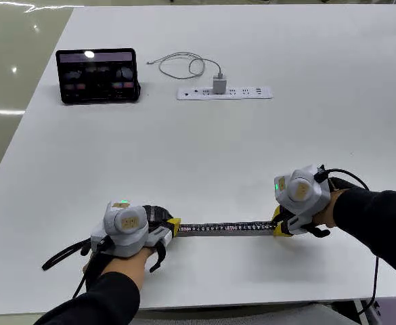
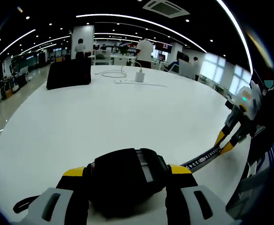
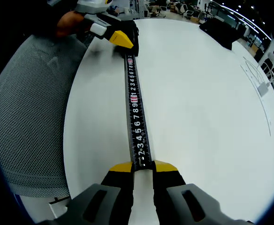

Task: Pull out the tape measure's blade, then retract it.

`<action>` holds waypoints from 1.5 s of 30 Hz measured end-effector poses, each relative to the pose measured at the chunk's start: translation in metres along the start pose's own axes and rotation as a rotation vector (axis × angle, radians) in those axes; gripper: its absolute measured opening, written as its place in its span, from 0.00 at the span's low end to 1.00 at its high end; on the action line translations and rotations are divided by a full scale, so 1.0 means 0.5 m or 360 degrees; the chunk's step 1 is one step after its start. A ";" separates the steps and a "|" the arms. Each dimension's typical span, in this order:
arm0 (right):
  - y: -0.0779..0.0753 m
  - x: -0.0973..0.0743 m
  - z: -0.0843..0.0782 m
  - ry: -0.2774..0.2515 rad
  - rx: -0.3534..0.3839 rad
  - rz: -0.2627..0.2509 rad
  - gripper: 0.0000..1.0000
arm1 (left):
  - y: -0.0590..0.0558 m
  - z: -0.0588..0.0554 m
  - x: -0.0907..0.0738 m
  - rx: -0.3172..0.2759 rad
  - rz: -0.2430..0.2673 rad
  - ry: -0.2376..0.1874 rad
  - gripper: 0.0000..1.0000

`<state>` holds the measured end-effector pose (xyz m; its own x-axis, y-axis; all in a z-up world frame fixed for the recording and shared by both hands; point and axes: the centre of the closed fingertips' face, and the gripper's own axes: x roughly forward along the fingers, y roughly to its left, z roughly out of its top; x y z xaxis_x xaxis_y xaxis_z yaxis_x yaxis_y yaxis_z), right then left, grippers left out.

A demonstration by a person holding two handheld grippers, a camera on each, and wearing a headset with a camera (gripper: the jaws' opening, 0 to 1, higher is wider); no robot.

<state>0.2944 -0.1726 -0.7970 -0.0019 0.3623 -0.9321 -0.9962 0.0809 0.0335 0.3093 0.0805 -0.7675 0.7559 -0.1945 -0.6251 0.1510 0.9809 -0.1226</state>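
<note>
A black tape measure case [image 2: 125, 180] lies on the white table near its front edge, and my left gripper [image 2: 126, 172] is shut on it; in the head view the case [image 1: 158, 217] sits at the left gripper [image 1: 165, 230]. Its black blade [image 1: 226, 227] with white numbers runs flat along the table to the right. My right gripper [image 1: 279, 227] is shut on the blade's end. In the right gripper view the blade [image 3: 136, 112] stretches from the right gripper [image 3: 142, 166] away to the case [image 3: 127, 35].
A black tablet [image 1: 97, 74] stands at the back left of the table [image 1: 204, 149]. A white power strip [image 1: 225, 92] with a charger [image 1: 219, 84] and cable lies behind the middle. A mesh chair back [image 3: 31, 117] shows beside the table's front edge.
</note>
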 end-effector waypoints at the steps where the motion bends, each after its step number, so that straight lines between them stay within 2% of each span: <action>1: 0.000 0.000 0.001 -0.0001 0.0000 -0.0001 0.10 | 0.001 0.000 0.000 0.0001 0.0000 0.0000 0.63; 45: 0.008 0.016 0.044 -0.0046 0.0034 -0.0016 0.10 | 0.000 -0.002 0.000 0.0019 0.0002 0.0002 0.63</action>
<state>0.2921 -0.1487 -0.7965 0.0106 0.3880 -0.9216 -0.9940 0.1040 0.0324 0.3086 0.0803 -0.7682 0.7552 -0.1933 -0.6263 0.1577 0.9810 -0.1126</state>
